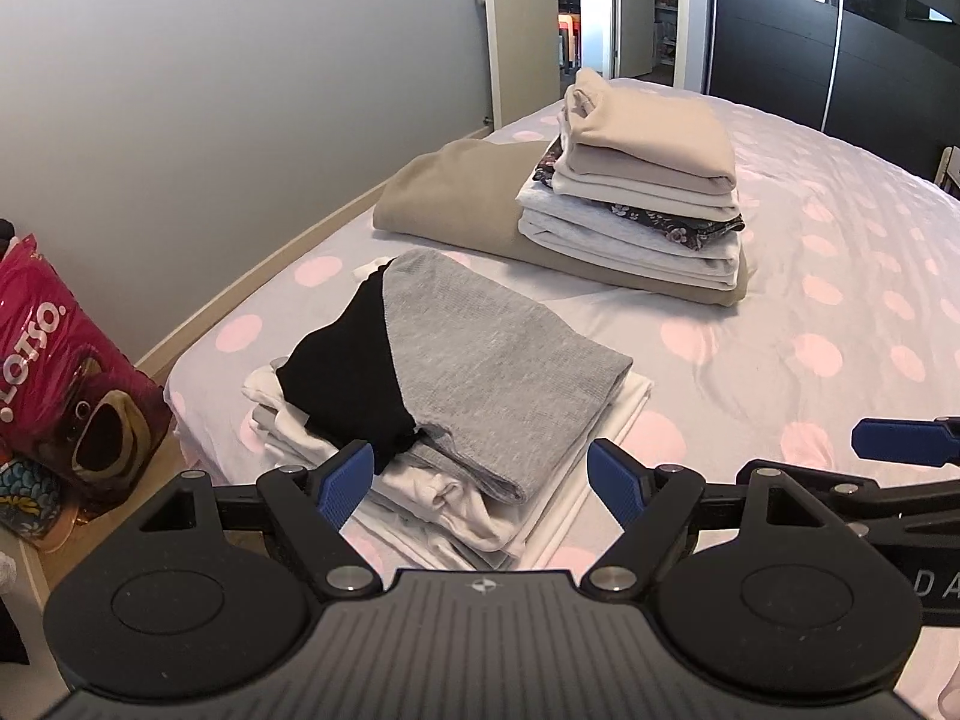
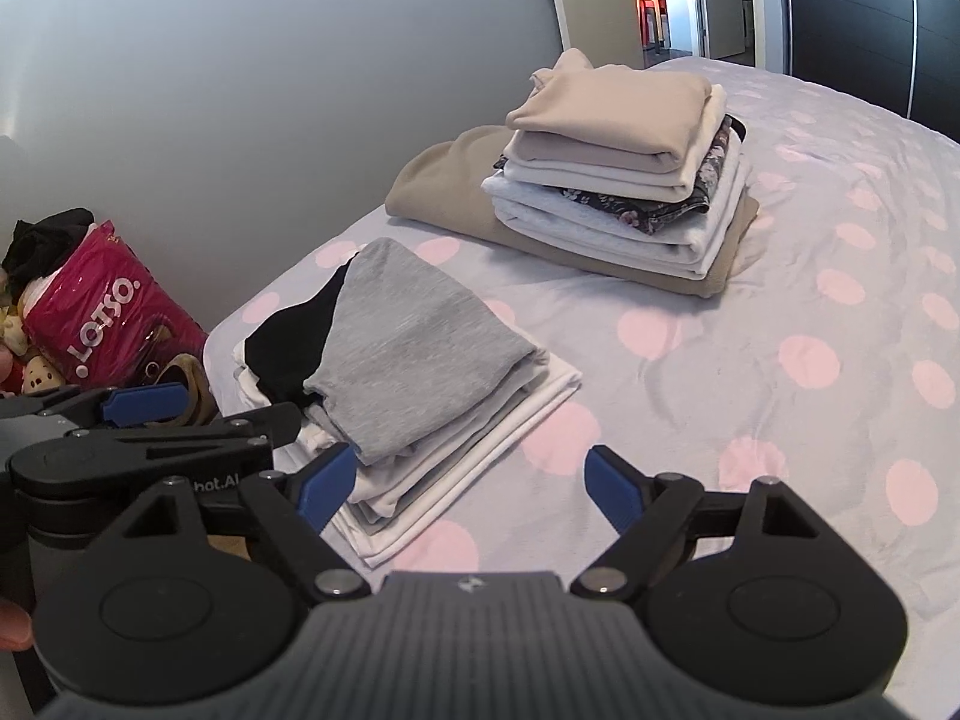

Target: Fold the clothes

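Grey and black cloth of the folded top (image 1: 480, 360) lies on the near low pile (image 1: 528, 516) at the bed (image 1: 810, 312) corner, and both grippers, left (image 1: 480, 480) and right (image 2: 465, 480), hang just before it with fingers wide apart and empty, so it seems just laid down. Farther right, the tall stack (image 1: 642, 180) sits on a beige blanket (image 1: 456, 192), probably sorted by size.

I read "LOTSO." in white letters on the pink bag (image 1: 66, 360) beside the bed; my left tongs' body (image 2: 138, 462) shows "hot.AI", partly cut off
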Action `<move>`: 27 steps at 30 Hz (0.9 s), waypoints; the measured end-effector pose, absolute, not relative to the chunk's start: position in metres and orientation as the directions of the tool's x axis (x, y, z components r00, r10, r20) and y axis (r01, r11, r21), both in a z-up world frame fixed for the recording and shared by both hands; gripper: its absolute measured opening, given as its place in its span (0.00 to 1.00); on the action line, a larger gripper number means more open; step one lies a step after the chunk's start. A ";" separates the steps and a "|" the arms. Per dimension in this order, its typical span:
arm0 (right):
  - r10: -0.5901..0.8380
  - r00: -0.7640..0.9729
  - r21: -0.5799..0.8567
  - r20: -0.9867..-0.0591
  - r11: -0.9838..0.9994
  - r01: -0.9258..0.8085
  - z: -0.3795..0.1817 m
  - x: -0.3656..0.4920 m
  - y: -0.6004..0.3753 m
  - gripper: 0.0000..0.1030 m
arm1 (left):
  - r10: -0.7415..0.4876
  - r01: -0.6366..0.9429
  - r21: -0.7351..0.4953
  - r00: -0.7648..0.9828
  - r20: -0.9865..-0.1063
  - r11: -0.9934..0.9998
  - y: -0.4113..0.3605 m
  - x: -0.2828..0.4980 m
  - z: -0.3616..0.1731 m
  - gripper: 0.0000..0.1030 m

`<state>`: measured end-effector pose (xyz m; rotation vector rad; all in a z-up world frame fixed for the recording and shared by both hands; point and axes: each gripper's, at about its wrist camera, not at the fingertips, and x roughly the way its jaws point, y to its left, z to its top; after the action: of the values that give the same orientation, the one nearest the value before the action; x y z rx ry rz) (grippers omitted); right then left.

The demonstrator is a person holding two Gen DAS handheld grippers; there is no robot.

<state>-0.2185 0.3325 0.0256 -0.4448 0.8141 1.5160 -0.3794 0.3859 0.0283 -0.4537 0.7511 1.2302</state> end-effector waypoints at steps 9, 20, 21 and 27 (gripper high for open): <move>0.695 -0.128 0.226 -0.707 0.051 -0.973 0.026 -0.219 0.332 0.83 | 0.664 -0.953 0.072 0.149 -0.733 0.293 0.387 -0.379 0.028 0.76; 0.696 -0.129 0.227 -0.706 0.051 -0.972 0.027 -0.219 0.332 0.83 | 0.663 -0.954 0.071 0.149 -0.734 0.292 0.387 -0.378 0.028 0.76; 0.697 -0.129 0.227 -0.705 0.050 -0.973 0.027 -0.219 0.332 0.83 | 0.663 -0.954 0.070 0.149 -0.734 0.292 0.388 -0.378 0.028 0.76; 0.698 -0.132 0.231 -0.703 0.049 -0.972 0.028 -0.219 0.333 0.83 | 0.667 -0.954 0.074 0.146 -0.731 0.291 0.387 -0.379 0.029 0.76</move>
<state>-0.2187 0.3330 0.0277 -0.4389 0.8165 1.5172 -0.3790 0.3870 0.0294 -0.4635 0.7521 1.2282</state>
